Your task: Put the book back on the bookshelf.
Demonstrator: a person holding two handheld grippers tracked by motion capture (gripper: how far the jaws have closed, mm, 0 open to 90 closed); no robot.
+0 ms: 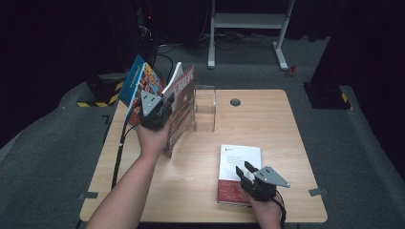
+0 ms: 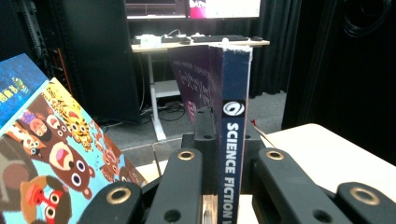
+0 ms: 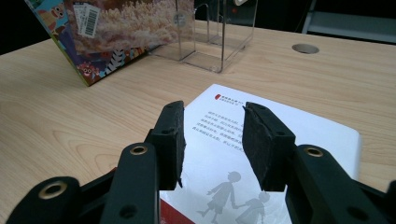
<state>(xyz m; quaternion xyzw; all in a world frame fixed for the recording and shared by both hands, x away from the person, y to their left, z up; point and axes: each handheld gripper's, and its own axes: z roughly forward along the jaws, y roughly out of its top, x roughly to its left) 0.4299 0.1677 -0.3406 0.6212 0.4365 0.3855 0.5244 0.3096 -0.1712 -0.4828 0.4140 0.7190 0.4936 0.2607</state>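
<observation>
From the high view, a light wood table stood on grey carpet in a dark room. The left gripper held a science fiction book upright, with a clear plastic box just past it. The right gripper hovered over a white book lying flat.

In the left gripper view, the jaws were clamped on the science fiction book's spine. A bright animal picture book leaned beside it, cut off at the edge.

In the right gripper view, the right gripper's jaws stood apart above the white book. Its small print was too blurry to read.
</observation>
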